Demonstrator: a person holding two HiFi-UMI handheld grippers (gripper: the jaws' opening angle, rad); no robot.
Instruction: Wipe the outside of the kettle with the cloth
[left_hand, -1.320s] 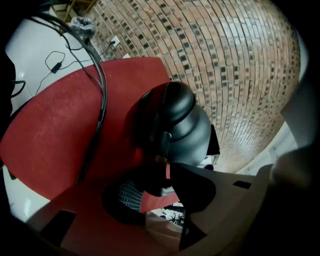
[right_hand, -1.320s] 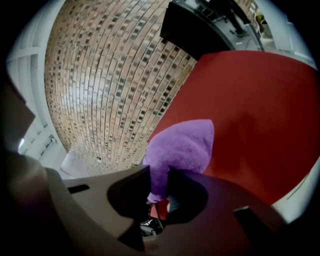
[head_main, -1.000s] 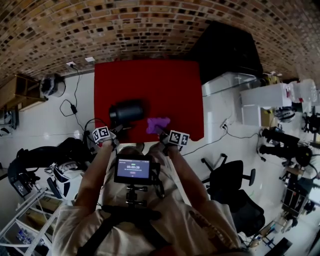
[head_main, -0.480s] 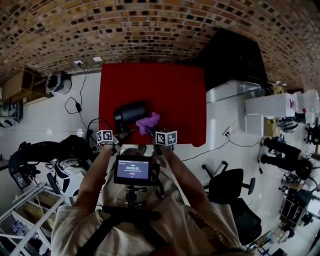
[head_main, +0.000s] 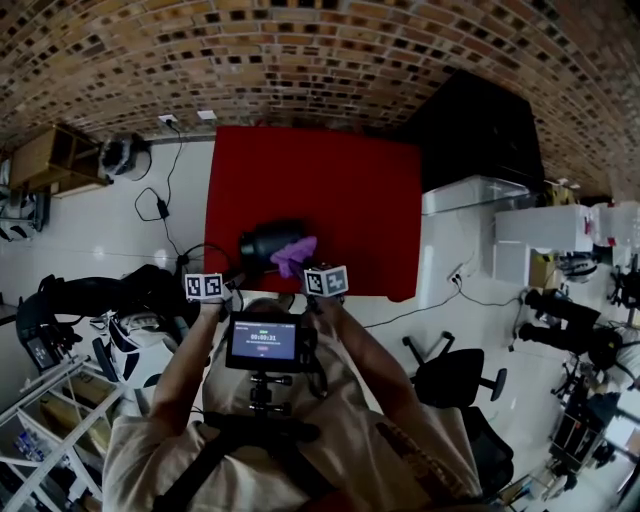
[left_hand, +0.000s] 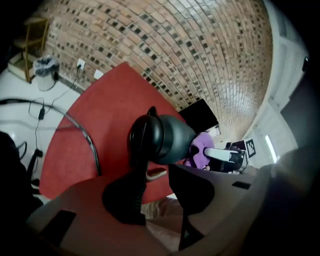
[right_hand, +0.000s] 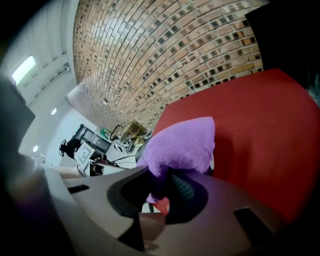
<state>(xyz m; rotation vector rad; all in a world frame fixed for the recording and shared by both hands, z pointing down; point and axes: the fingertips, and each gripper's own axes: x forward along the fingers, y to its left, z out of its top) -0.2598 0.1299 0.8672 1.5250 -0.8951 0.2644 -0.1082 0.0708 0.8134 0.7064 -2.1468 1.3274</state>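
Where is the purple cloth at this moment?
In the head view the purple cloth is near the front edge of the red table, at the right side of the kettle, held by the right gripper.

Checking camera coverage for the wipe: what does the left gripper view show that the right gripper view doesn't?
Left gripper view only: most of the kettle, its handle between the jaws of the left claw, which have just been closing; a gap shows beside one pad.
Right gripper view only: the right claw shut on the purple cloth, seen close, with the cloth hiding nearly all the kettle.
Both: cloth, red table, brick wall, the other claw's marker cube.
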